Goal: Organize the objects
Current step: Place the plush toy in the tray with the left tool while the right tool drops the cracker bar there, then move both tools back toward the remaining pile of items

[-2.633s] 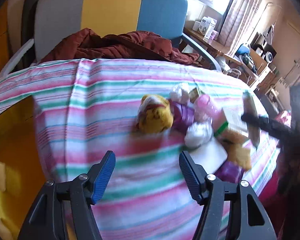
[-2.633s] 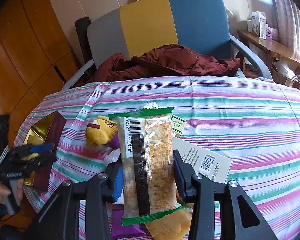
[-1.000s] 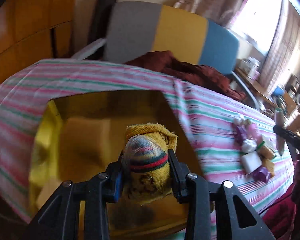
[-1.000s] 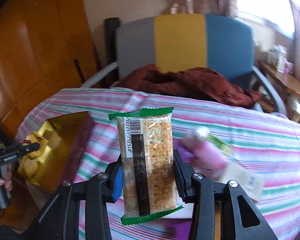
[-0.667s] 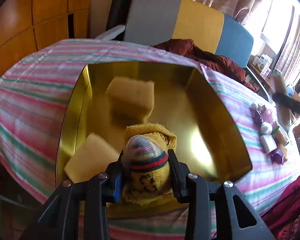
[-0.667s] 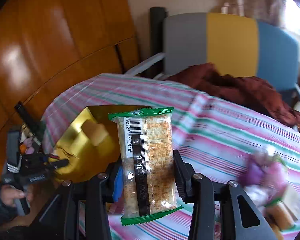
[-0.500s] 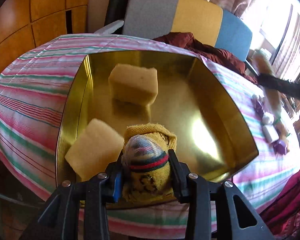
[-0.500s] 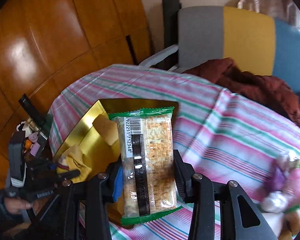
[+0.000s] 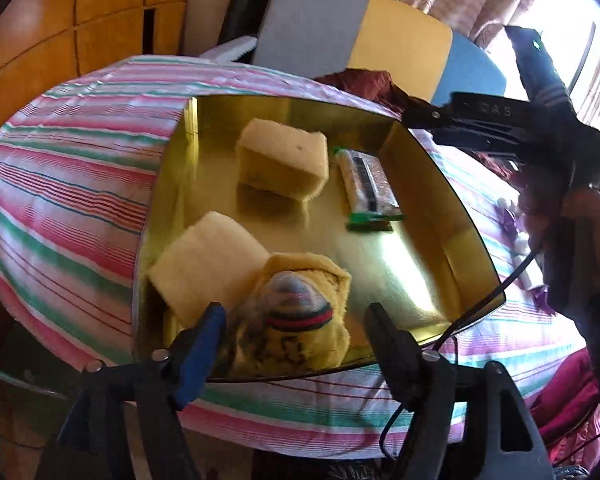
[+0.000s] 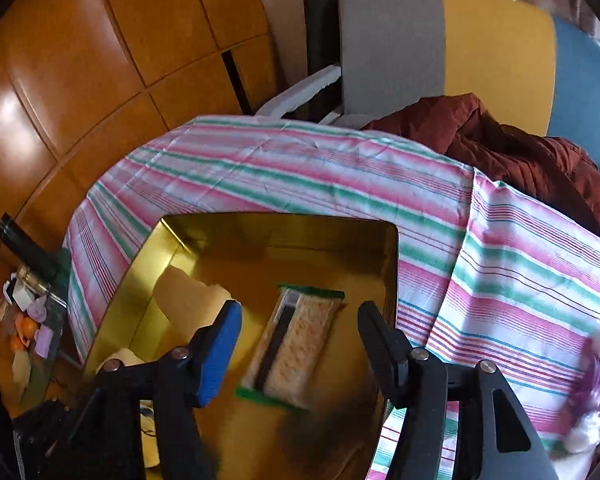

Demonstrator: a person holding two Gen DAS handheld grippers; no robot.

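A gold box [image 9: 440, 168] lies open on the striped tablecloth [image 9: 80, 184]. Inside it are two yellow sponges [image 9: 280, 156] [image 9: 204, 260] and a green-edged cracker packet [image 9: 366, 184]. A yellow plush toy [image 9: 300, 312] rests at the box's near edge between the fingers of my left gripper [image 9: 296, 320]; its jaws are opening and no longer press the toy. In the right wrist view my right gripper [image 10: 300, 316] hangs over the gold box [image 10: 260, 218], jaws opening. The cracker packet [image 10: 292, 344] lies loose on the box floor below them, beside a sponge [image 10: 188, 292].
A chair [image 10: 440, 40] with a grey, yellow and blue back stands behind the table, a maroon garment [image 10: 520, 160] on its seat. Several small toys [image 9: 524, 248] remain on the cloth to the right. Wood panelling [image 10: 100, 60] runs along the left, with small clutter [image 10: 24, 320] below it.
Both grippers were shut on their loads and now stand apart. The cracker packet dropped into the gold box after the right gripper swung left over it. The plush toy settled at the box's near edge.
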